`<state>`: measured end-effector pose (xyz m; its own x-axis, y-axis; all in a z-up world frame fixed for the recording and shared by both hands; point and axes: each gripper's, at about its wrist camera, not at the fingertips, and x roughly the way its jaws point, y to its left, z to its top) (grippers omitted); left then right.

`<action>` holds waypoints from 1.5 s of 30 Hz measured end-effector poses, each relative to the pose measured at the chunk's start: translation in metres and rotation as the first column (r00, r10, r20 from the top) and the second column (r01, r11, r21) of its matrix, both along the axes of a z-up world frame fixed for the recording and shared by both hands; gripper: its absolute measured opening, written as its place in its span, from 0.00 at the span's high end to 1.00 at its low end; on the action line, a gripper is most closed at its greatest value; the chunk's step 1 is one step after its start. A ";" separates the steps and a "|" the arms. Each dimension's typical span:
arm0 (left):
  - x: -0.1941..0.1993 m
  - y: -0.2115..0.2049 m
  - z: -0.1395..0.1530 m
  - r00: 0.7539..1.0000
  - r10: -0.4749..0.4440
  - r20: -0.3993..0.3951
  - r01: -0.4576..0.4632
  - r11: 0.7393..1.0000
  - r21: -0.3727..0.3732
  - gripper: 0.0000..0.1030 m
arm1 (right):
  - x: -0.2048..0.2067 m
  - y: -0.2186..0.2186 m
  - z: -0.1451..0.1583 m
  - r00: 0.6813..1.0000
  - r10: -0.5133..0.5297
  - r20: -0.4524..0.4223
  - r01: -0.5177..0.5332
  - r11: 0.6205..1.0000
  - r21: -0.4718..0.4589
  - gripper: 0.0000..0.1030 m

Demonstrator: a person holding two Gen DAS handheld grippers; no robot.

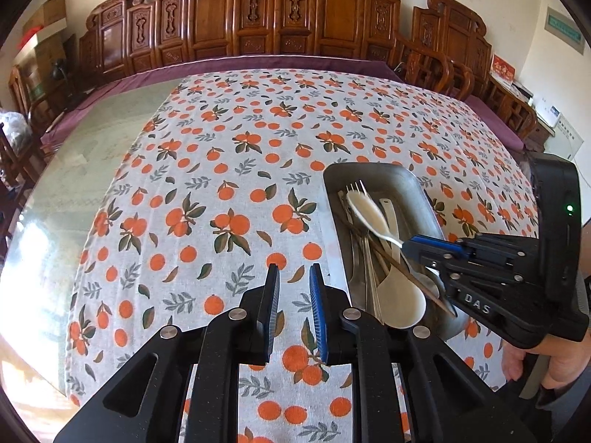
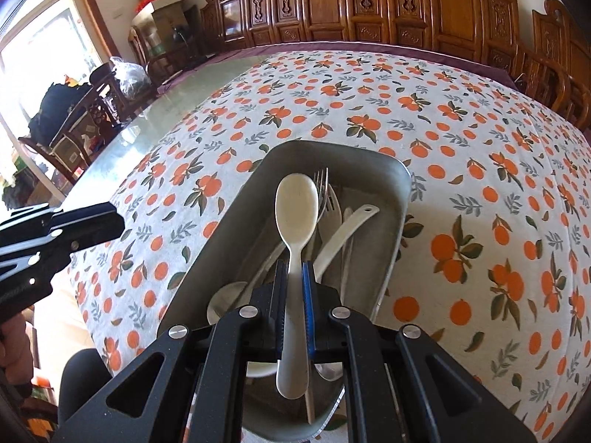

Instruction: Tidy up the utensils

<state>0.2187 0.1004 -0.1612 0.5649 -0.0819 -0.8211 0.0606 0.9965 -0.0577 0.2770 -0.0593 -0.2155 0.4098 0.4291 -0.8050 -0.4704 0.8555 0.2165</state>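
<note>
A metal tray (image 1: 369, 168) (image 2: 332, 147) stands on the orange-print tablecloth and holds several utensils: a fork (image 2: 321, 181), a second white spoon (image 1: 400, 302), a metal spoon (image 2: 225, 295) and a brown chopstick (image 1: 388, 258). My right gripper (image 2: 293, 264) (image 1: 406, 247) is shut on the handle of a white spoon (image 2: 297, 203) (image 1: 365, 210), whose bowl points away over the tray. Left of the tray, my left gripper (image 1: 294, 267) (image 2: 114, 217) hangs over bare cloth, its jaws a small way apart with nothing between them.
The tablecloth (image 1: 221, 147) covers most of a glass-topped table (image 1: 92, 147), which shows bare at the left. Carved wooden chairs (image 1: 258, 18) line the far edge. A hand (image 1: 561, 365) holds the right gripper's grip at lower right.
</note>
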 end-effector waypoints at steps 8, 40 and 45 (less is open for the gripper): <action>-0.005 -0.005 0.006 1.000 0.000 0.013 0.000 1.000 0.001 0.82 | -0.013 -0.011 0.017 0.999 -0.003 0.041 0.001 0.999 0.048 0.90; -0.104 -0.100 0.131 0.952 -0.027 0.304 0.026 1.000 0.010 0.08 | -0.161 -0.164 0.178 0.843 -0.306 0.442 0.290 0.951 0.106 0.03; -0.120 -0.109 0.152 0.934 -0.018 0.357 0.014 1.000 0.016 0.08 | -0.178 -0.175 0.199 0.806 -0.335 0.488 0.315 0.941 0.126 0.03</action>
